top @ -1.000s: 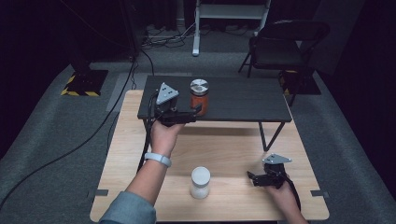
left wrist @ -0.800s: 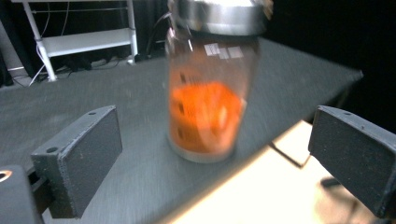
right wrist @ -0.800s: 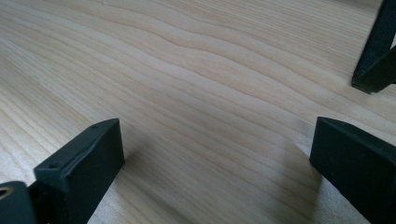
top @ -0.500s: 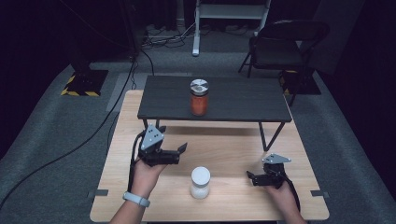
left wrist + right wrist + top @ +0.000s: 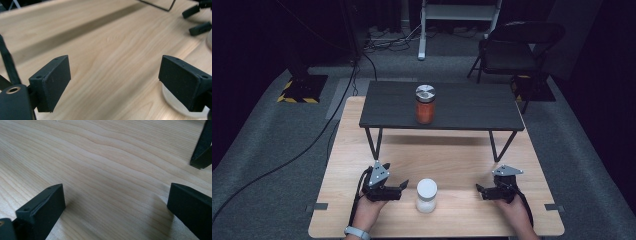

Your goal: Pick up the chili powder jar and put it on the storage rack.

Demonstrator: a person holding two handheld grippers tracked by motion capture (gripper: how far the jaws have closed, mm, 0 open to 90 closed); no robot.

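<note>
White-lidded jar (image 5: 426,195) stands on wood table (image 5: 452,160) btwn both grippers; left gripper (image 5: 399,188) just beside it, jaws apart & closing, nothing gripped, prob. lining up a grab; right gripper (image 5: 480,190) open, empty.

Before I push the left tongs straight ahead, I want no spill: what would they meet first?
Probably the white jar. In the high view the left tongs point at it from close by, open and empty, though the jar sits off to one side in the left gripper view, so they might only clip it.
</note>
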